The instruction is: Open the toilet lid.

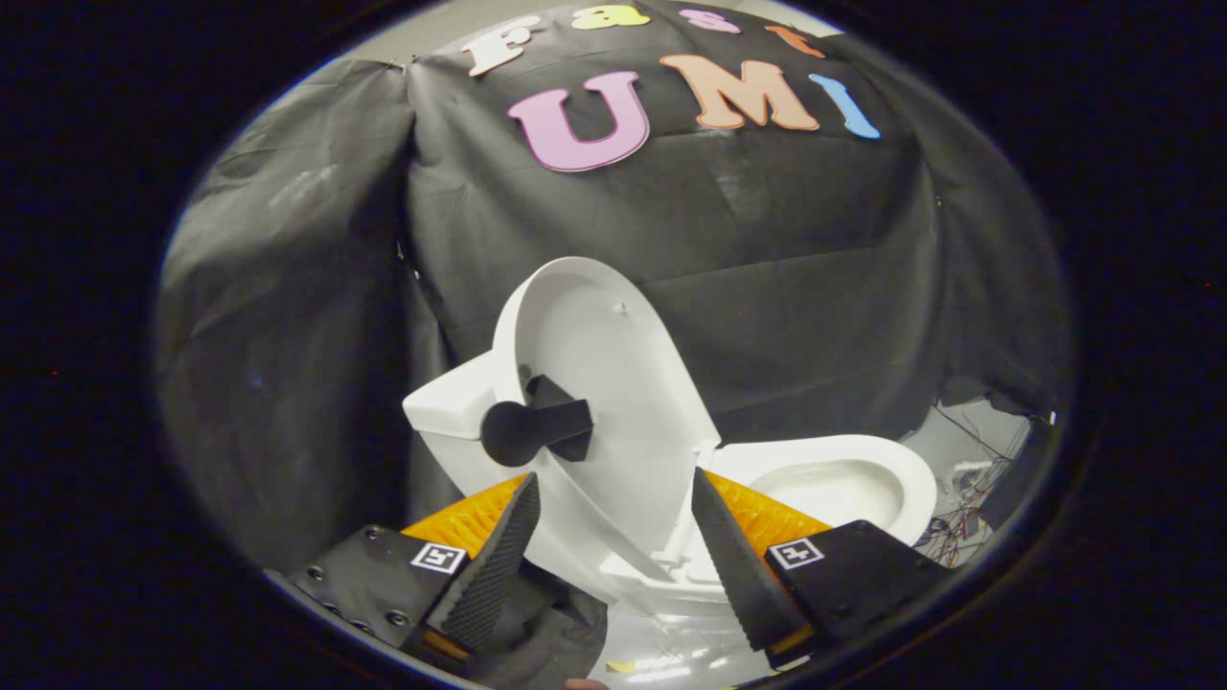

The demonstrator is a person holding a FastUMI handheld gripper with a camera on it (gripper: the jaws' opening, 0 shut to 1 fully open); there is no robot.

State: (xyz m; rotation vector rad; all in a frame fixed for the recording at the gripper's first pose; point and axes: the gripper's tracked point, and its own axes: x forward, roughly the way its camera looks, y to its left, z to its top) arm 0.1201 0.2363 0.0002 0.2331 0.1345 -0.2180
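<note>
Black cloth behind raised toilet lid (613,383), between parted gripper (613,494) fingers

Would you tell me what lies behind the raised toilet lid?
Behind the raised lid, the white tank juts out, with the black cloth wall beyond. The lid covers the tank's remainder. The open gripper touches nothing.

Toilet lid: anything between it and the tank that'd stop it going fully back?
Nothing visible. The white plastic toilet lid already stands raised against the white tank, its black handle free. The gripper has its jaws open, apart on either side of the lid's lower edge.
</note>
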